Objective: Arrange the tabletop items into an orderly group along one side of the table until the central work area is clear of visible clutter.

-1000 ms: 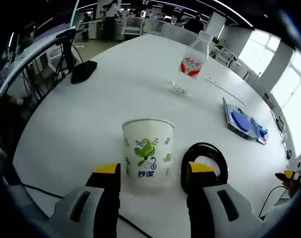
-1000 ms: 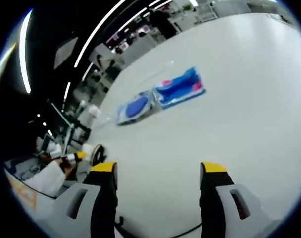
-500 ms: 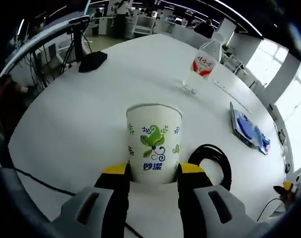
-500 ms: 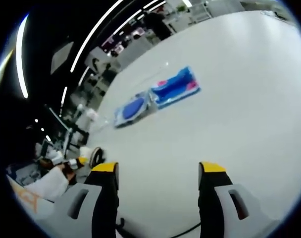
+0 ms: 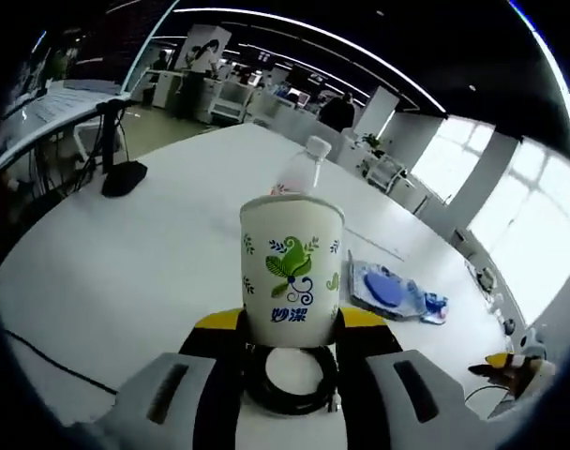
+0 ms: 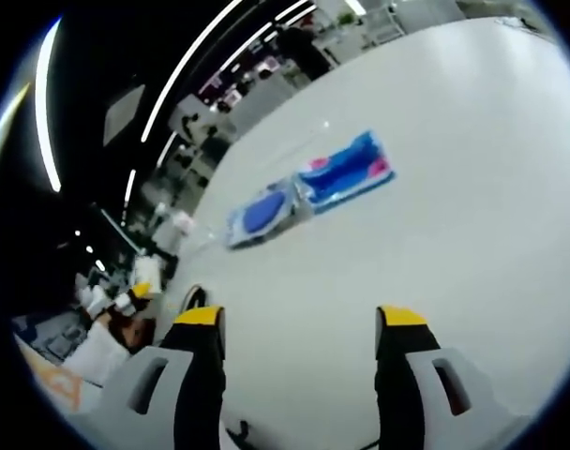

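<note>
Left tongs (image 5: 290, 323) clamp the paper cup (image 5: 292, 270) upright, likely to carry it aside; right tongs (image 6: 301, 319) gape empty over the tabletop (image 6: 472, 206).

There is one paper cup (image 5: 292, 272) with green leaves on it. There is one water bottle (image 5: 298, 172) behind it. One black cable coil (image 5: 287, 377) lies under the cup. One blue packet (image 5: 391, 290) lies on the one white table (image 5: 126, 253). One black stand base (image 5: 123, 177) sits far off.

The paper cup (image 5: 292, 272) bore a green leaf print with two blue Chinese characters, "妙洁", beneath it.
</note>
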Demonstrator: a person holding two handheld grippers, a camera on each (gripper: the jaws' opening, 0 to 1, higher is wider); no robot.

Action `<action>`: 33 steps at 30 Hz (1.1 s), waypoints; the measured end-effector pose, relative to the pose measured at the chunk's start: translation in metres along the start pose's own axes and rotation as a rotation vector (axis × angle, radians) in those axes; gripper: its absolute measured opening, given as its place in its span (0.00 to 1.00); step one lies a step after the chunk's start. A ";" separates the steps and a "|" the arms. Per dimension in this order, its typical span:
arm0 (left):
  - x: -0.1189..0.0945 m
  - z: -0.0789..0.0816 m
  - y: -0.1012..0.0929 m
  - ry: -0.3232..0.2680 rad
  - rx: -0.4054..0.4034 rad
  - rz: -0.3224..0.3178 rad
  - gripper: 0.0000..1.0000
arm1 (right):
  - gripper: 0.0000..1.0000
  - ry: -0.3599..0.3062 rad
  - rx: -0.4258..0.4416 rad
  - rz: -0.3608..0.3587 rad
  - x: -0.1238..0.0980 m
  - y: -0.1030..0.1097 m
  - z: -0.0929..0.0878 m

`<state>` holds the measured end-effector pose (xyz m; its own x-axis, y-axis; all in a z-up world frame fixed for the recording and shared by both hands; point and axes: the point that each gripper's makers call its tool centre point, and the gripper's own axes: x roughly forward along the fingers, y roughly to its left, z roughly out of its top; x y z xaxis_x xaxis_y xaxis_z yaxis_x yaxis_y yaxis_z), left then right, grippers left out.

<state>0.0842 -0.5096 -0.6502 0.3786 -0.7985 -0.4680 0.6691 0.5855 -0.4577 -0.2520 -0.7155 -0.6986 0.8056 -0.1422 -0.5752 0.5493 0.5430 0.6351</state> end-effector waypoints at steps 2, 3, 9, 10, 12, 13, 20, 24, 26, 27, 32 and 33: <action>0.002 0.003 -0.025 -0.022 0.041 -0.079 0.36 | 0.64 0.001 -0.003 0.007 0.000 0.002 0.000; 0.002 0.003 -0.035 -0.025 0.054 -0.114 0.36 | 0.64 0.002 -0.005 0.012 0.000 0.003 0.000; 0.009 -0.015 -0.099 0.024 0.123 -0.317 0.36 | 0.63 -0.017 -0.011 0.046 0.001 0.008 0.006; 0.010 -0.019 -0.111 0.032 0.170 -0.350 0.36 | 0.62 -0.020 -0.011 0.056 0.001 0.009 0.007; 0.010 -0.023 -0.129 0.042 0.195 -0.412 0.36 | 0.61 -0.031 -0.016 0.081 0.000 0.014 0.010; 0.009 -0.024 -0.143 0.040 0.209 -0.455 0.36 | 0.61 -0.033 -0.017 0.086 -0.001 0.015 0.011; 0.003 -0.039 -0.189 0.071 0.277 -0.625 0.36 | 0.63 -0.042 -0.071 0.165 -0.003 0.039 0.021; -0.003 -0.045 -0.207 0.082 0.267 -0.713 0.36 | 0.63 -0.047 -0.115 0.253 -0.005 0.063 0.028; -0.007 -0.051 -0.216 0.104 0.267 -0.763 0.36 | 0.62 -0.045 -0.138 0.304 -0.006 0.077 0.030; -0.009 -0.053 -0.218 0.110 0.271 -0.775 0.36 | 0.62 -0.041 -0.151 0.323 -0.006 0.083 0.031; -0.019 -0.059 -0.232 0.120 0.235 -0.865 0.36 | 0.61 0.013 -0.279 0.398 -0.003 0.113 0.026; -0.021 -0.058 -0.237 0.110 0.211 -0.892 0.36 | 0.61 0.025 -0.292 0.434 -0.003 0.123 0.025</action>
<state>-0.1196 -0.6235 -0.5754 -0.3889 -0.9176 -0.0823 0.7908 -0.2866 -0.5409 -0.1811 -0.6686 -0.6058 0.9379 0.1646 -0.3053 0.0787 0.7562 0.6495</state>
